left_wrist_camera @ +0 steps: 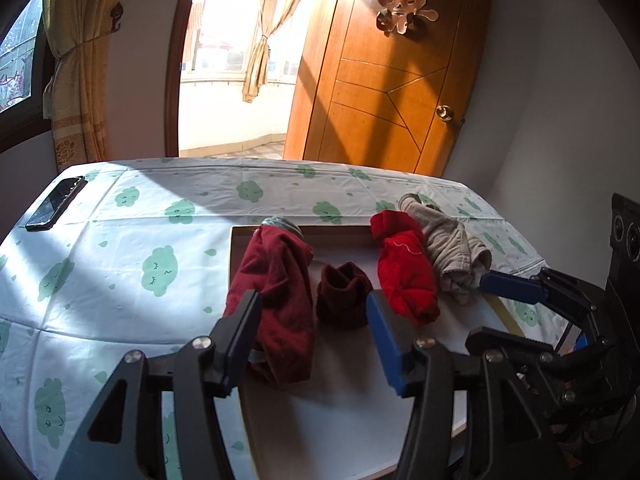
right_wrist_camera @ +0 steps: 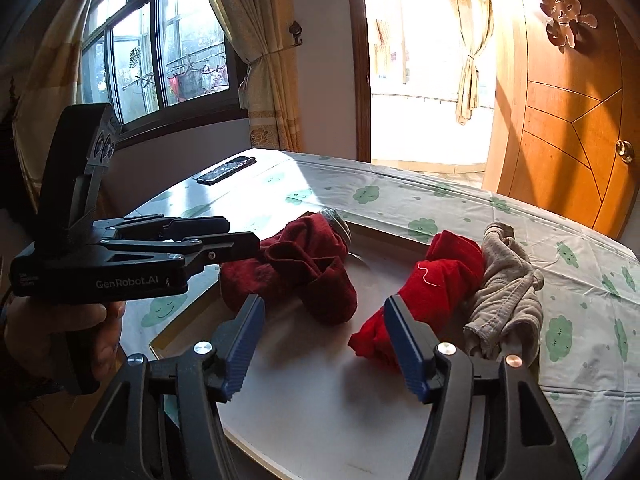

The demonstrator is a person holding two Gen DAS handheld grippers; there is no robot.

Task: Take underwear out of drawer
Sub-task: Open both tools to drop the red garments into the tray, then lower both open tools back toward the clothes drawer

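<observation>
A shallow white drawer (left_wrist_camera: 340, 400) with a wooden rim lies on the table. In it are a long dark red garment (left_wrist_camera: 276, 288), a small dark red bundle (left_wrist_camera: 342, 296), a bright red piece (left_wrist_camera: 406, 276) and a grey-beige piece (left_wrist_camera: 456, 252) that hangs over the right rim. My left gripper (left_wrist_camera: 314, 324) is open just short of the dark red pieces and grips nothing. My right gripper (right_wrist_camera: 324, 334) is open too, in front of the bright red piece (right_wrist_camera: 436, 292) and beside the grey one (right_wrist_camera: 508, 296), with nothing between its pads. The left gripper (right_wrist_camera: 236, 236) also shows at left, held by a hand (right_wrist_camera: 60, 332).
The table wears a white cloth (left_wrist_camera: 120, 264) with green clouds. A black phone (left_wrist_camera: 56, 204) lies at its far left corner. Behind the table are a wooden door (left_wrist_camera: 392, 92), an open doorway, and curtains by a window (right_wrist_camera: 160, 52). A grey item (left_wrist_camera: 280, 224) peeks out behind the long dark red garment.
</observation>
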